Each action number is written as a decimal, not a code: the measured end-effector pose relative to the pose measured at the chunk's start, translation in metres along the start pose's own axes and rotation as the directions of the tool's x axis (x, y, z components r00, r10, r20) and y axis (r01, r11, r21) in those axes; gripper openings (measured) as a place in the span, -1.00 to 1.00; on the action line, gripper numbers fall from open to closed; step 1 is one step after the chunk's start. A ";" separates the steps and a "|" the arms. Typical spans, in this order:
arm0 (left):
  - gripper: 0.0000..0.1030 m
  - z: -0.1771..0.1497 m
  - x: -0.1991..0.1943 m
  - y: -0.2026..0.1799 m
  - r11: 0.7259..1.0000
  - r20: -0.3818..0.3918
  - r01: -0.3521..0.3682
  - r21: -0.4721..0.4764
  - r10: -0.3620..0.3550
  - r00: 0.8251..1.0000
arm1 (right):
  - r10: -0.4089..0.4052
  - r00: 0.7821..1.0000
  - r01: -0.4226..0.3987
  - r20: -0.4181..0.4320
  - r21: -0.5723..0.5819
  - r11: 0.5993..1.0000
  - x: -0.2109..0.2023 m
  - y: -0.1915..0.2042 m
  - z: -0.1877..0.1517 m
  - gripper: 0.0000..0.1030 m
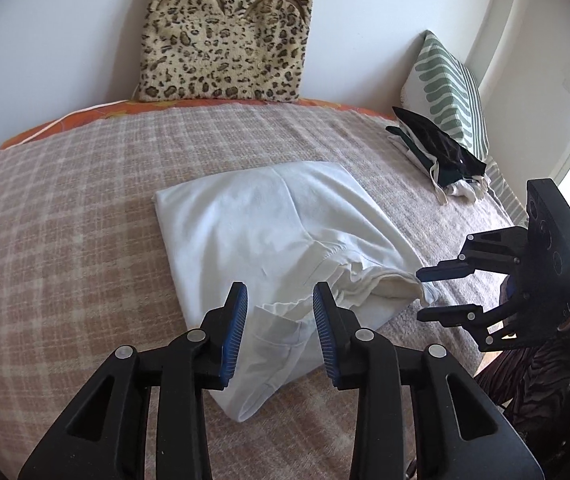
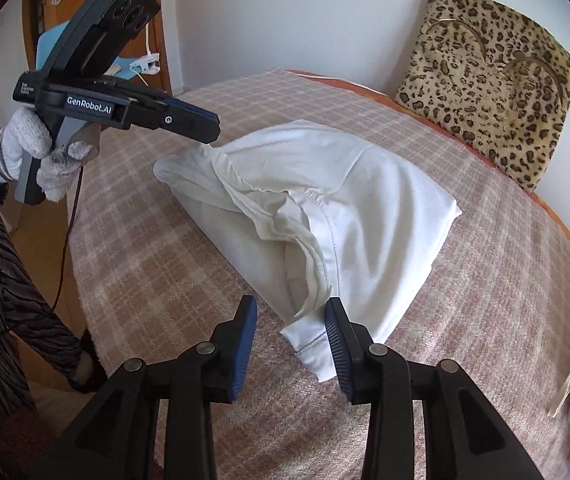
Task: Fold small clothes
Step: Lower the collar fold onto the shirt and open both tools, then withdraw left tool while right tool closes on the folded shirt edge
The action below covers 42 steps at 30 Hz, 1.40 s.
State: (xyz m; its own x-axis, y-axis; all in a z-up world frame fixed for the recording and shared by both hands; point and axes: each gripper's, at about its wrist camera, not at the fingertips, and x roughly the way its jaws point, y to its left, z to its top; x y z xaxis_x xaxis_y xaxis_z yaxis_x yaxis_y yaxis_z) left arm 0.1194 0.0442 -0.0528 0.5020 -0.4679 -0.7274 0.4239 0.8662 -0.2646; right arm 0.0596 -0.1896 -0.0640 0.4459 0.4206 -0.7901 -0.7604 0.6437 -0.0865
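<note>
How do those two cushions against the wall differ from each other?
The leopard cushion is tan with dark spots and looks furry; the striped cushion is white with green leaf-like stripes and looks smooth. The leopard cushion leans on the wall behind the white garment; the striped cushion stands further right, behind the dark clothes pile. Both are propped upright.
</note>
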 end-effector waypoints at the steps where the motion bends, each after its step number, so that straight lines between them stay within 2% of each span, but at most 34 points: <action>1: -0.37 -0.002 0.004 -0.001 1.000 -0.013 -0.003 0.006 0.003 1.000 | -0.009 1.000 0.009 -0.005 0.001 1.000 0.002 -0.001 0.000 -0.42; 4: -0.37 -0.012 0.014 0.002 1.000 -0.072 0.016 0.019 -0.015 0.997 | -0.024 1.000 0.024 0.013 0.015 1.000 -0.002 -0.007 0.001 -0.93; 8: -0.37 -0.034 0.020 0.004 0.999 -0.142 0.036 0.031 -0.031 0.989 | -0.031 0.997 0.030 0.077 0.015 0.999 -0.027 -0.014 0.000 -1.00; 13: -0.37 -0.039 0.005 -0.002 0.997 -0.118 0.026 0.066 -0.018 0.993 | -0.006 0.998 0.007 0.067 -0.022 1.000 -0.031 -0.010 -0.005 -1.00; 14: -0.37 -0.038 0.001 -0.004 0.996 -0.115 0.022 0.085 -0.012 0.993 | 0.002 0.998 -0.001 0.066 -0.029 1.000 -0.030 -0.009 -0.006 -0.95; 16: -0.37 -0.033 -0.009 -0.004 0.996 -0.090 0.032 0.084 -0.024 0.996 | 0.069 0.996 -0.067 0.053 -0.035 0.997 -0.033 -0.010 -0.007 -0.90; 17: -0.37 -0.029 -0.014 -0.003 0.997 -0.072 0.039 0.071 -0.034 0.997 | 0.125 0.991 -0.124 0.057 -0.021 0.992 -0.037 -0.013 -0.008 -0.64; 19: -0.37 -0.018 -0.023 -0.001 0.998 -0.029 0.046 0.044 -0.045 0.999 | 0.166 0.979 -0.172 0.118 0.040 0.984 -0.048 -0.025 -0.007 -0.36; 21: -0.37 -0.004 -0.027 -0.003 0.998 0.015 0.049 0.026 -0.049 0.999 | 0.178 0.972 -0.200 0.154 0.137 0.970 -0.051 -0.047 -0.002 -0.35; 23: -0.37 0.011 -0.024 -0.012 0.998 0.046 0.052 0.033 -0.054 0.997 | 0.139 0.973 -0.182 0.183 0.244 0.953 -0.048 -0.075 0.004 -0.35; 26: -0.37 0.026 -0.012 -0.038 0.993 0.061 0.061 0.102 -0.068 0.996 | 0.098 0.975 -0.172 0.199 0.402 0.899 -0.034 -0.118 0.010 -0.32; 30: -0.37 0.030 0.013 -0.068 0.981 0.026 0.070 0.182 -0.076 0.997 | 0.122 0.973 -0.211 0.195 0.550 0.808 -0.001 -0.164 0.012 -0.32; 34: -0.37 0.023 0.035 -0.089 0.968 -0.019 0.088 0.233 -0.086 0.996 | 0.198 0.953 -0.303 0.230 0.679 0.669 0.032 -0.200 0.007 -0.30; 37: -0.37 0.019 0.045 -0.101 0.958 -0.035 0.091 0.271 -0.085 0.996 | 0.257 0.925 -0.378 0.279 0.731 0.568 0.051 -0.218 0.003 -0.29; 42: -0.37 0.016 0.054 -0.106 0.951 -0.069 0.106 0.289 -0.090 0.994 | 0.284 0.918 -0.388 0.277 0.776 0.497 0.078 -0.230 0.005 -0.30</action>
State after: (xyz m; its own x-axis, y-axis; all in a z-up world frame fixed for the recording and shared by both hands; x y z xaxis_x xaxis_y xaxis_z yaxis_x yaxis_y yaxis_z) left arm 0.1136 -0.0756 -0.0539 0.4089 -0.5306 -0.7424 0.6745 0.7238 -0.1458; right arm 0.2715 -0.3015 -0.1030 0.3244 0.7458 -0.5818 -0.1840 0.6531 0.7346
